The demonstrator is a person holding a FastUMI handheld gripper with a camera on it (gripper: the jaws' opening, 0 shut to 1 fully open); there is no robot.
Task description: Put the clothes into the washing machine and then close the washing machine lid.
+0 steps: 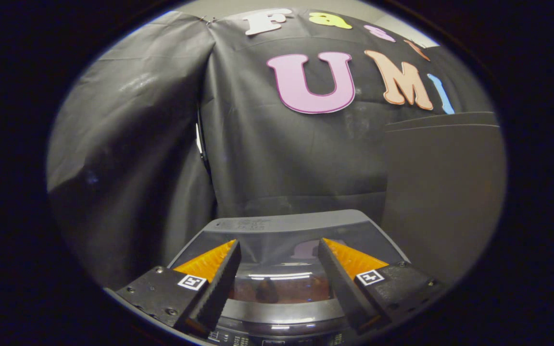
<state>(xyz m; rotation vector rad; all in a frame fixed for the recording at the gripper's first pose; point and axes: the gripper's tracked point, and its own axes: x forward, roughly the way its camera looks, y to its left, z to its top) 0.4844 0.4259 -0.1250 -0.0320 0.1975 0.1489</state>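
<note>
Evidently the washing machine (286,230) lid (282,269) is already shut; the gripper (279,254) is held above it, jaws wide apart, empty.

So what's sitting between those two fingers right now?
Nothing is held. In the gripper view the open gripper hangs above the washing machine's shut glass lid; between the fingers only that lid shows, with something reddish-brown, likely the clothes, under it.

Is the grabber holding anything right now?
No, nothing is held. The gripper is open, its fingers spread apart above the washing machine's glass lid, which looks shut, with something reddish-brown inside under the glass.
</note>
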